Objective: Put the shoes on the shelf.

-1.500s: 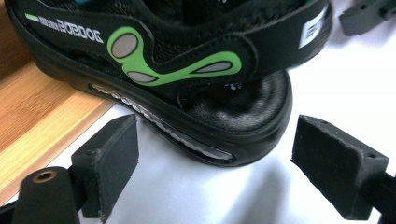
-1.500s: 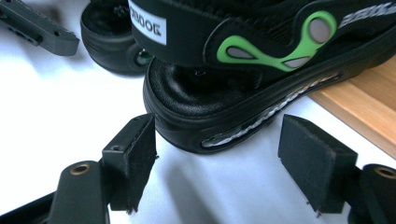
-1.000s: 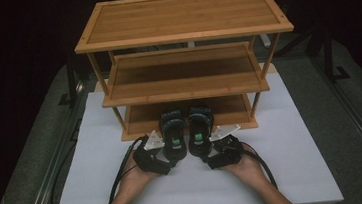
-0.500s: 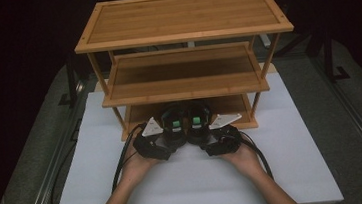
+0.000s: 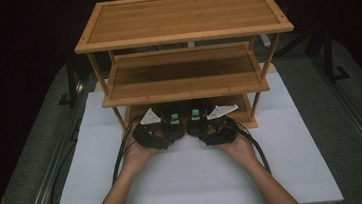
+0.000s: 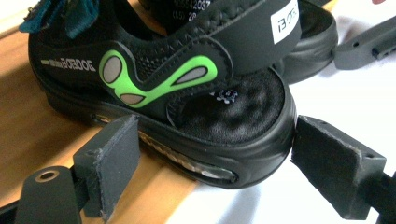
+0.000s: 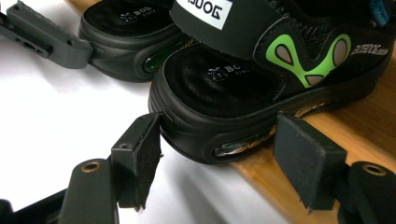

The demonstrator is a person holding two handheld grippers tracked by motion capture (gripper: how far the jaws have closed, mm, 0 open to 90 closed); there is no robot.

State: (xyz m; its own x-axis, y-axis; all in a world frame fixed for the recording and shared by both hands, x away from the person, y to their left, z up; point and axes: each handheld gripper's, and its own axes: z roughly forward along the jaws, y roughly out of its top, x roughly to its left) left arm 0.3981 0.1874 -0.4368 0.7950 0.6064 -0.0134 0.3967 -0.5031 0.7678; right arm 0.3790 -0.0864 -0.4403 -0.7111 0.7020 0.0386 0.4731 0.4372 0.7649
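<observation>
I have the left tool [image 6: 210, 154] across the heel of the left sandal [image 6: 187, 70], its pads set against both sides of the sole, and I read that as a grip. The right tool [image 7: 219, 149] takes the right sandal [image 7: 243, 79] the same way. Its jaws have just been closing, the heel is between them, and both pads now meet the sole.

In the high view the pair sits side by side at lower centre of the frame, under the middle tier of the bamboo rack [image 5: 181, 19]. What matters for my next move is how each sandal lies. Its long axis runs straight away from its tool, with the toe toward the top of the frame and the heel toward me. The soles rest on the bottom shelf [image 6: 37, 126], but both heels overhang its front edge above the white tabletop [image 5: 196, 181].

I judge that what's left is a straight push up-frame along that axis, each tool on its own sandal, until the heels clear the edge. Any sideways drift would press the sandals together
</observation>
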